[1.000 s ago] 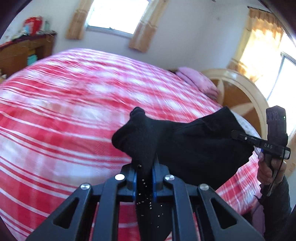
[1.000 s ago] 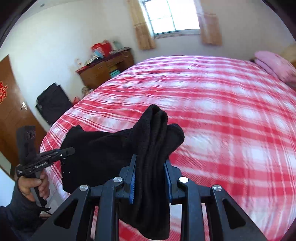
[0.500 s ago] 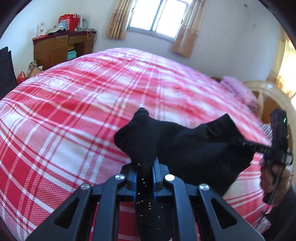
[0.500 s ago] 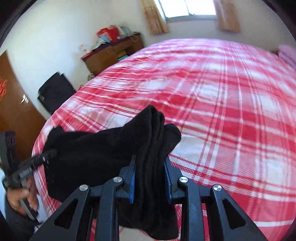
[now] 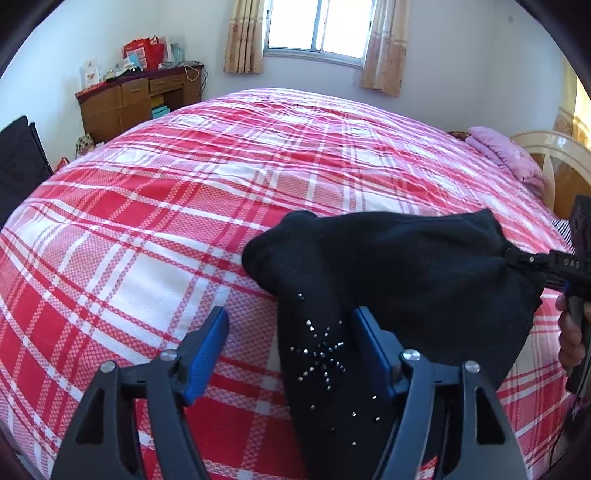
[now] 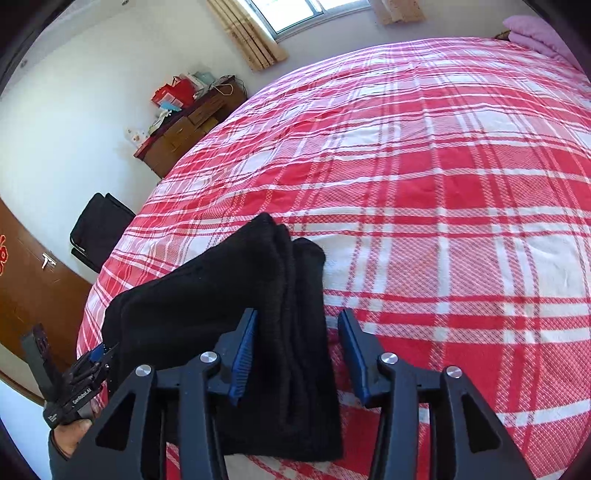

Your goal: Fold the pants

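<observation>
i am looking along both grippers at a bed [image 5: 155, 206] covered in a red, pink and white plaid sheet, with the black pants [image 5: 399, 266] lying folded in a thick bundle near the bed's close edge. my left gripper [image 5: 290, 332] has just been opening: its blue pads now stand wide apart, the left pad clear of the cloth over bare sheet, the right pad just against the side of the pants, so nothing is pinched. a star of small rhinestones [image 5: 321, 354] shows on the fabric between the jaws. my right gripper [image 6: 297, 336] has also just been opening, less widely; the stacked folded edges of the pants [image 6: 288, 295] sit between its blue pads, touching the left one, with a gap of sheet showing before the right one, so i read it as released. in the left view the right gripper [image 5: 532, 260] pokes in from the right edge at the far corner of the bundle, with a hand [image 5: 570, 332] on its handle. at the far wall stand a wooden desk [image 5: 136, 99] and a curtained window [image 5: 317, 26], and a folded pink blanket [image 5: 506, 158] lies by the headboard [image 5: 554, 151].
</observation>
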`<act>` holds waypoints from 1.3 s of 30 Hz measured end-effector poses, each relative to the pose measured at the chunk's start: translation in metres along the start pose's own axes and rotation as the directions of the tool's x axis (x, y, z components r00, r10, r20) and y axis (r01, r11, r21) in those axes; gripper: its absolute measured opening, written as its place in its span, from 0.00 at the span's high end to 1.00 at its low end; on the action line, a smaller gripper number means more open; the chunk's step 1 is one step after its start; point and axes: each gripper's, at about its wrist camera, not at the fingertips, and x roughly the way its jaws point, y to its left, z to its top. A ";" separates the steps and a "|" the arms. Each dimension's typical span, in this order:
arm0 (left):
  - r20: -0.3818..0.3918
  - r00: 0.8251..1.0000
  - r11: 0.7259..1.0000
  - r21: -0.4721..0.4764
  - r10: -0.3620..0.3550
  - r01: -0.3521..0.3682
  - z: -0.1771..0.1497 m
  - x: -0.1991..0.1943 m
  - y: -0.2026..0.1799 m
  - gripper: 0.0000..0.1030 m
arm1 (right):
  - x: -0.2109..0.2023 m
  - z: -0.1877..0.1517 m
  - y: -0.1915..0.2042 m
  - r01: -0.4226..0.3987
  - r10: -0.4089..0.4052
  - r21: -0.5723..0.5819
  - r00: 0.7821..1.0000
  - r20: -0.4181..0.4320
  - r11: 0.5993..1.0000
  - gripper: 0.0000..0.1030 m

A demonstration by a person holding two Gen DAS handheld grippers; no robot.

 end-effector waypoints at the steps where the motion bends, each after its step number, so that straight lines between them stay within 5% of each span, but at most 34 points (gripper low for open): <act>1: 0.002 1.000 1.000 0.005 0.008 -0.008 -0.001 -0.001 0.000 0.26 | -0.002 -0.001 -0.002 -0.002 0.002 0.002 1.000 0.003 1.000 0.55; 7: 0.004 1.000 1.000 0.006 0.030 -0.030 -0.004 -0.004 0.001 0.22 | -0.014 -0.006 -0.020 -0.022 0.021 0.032 0.999 0.025 0.999 0.49; 11: 0.005 0.997 0.997 0.030 0.071 -0.071 -0.005 -0.013 -0.001 0.22 | -0.037 -0.012 -0.017 0.065 -0.065 0.006 0.996 0.062 0.998 0.44; 15: 0.040 0.990 0.989 0.057 0.133 -0.135 -0.001 -0.030 -0.004 0.22 | -0.078 -0.019 -0.014 0.218 -0.215 -0.012 0.969 0.124 0.976 0.44; 26: 0.158 0.983 0.988 0.105 0.098 -0.115 0.015 -0.088 -0.033 0.22 | -0.165 -0.033 -0.004 0.315 -0.299 -0.025 0.921 0.250 0.949 0.41; 30: 0.225 0.972 0.988 0.113 0.075 -0.103 0.019 -0.110 -0.042 0.08 | -0.187 -0.043 0.022 0.342 -0.297 -0.092 0.899 0.321 0.935 0.37; 39: 0.287 0.957 0.988 0.133 0.034 -0.075 0.023 -0.132 -0.054 0.08 | -0.218 -0.060 0.066 0.361 -0.253 -0.197 0.870 0.423 0.911 0.35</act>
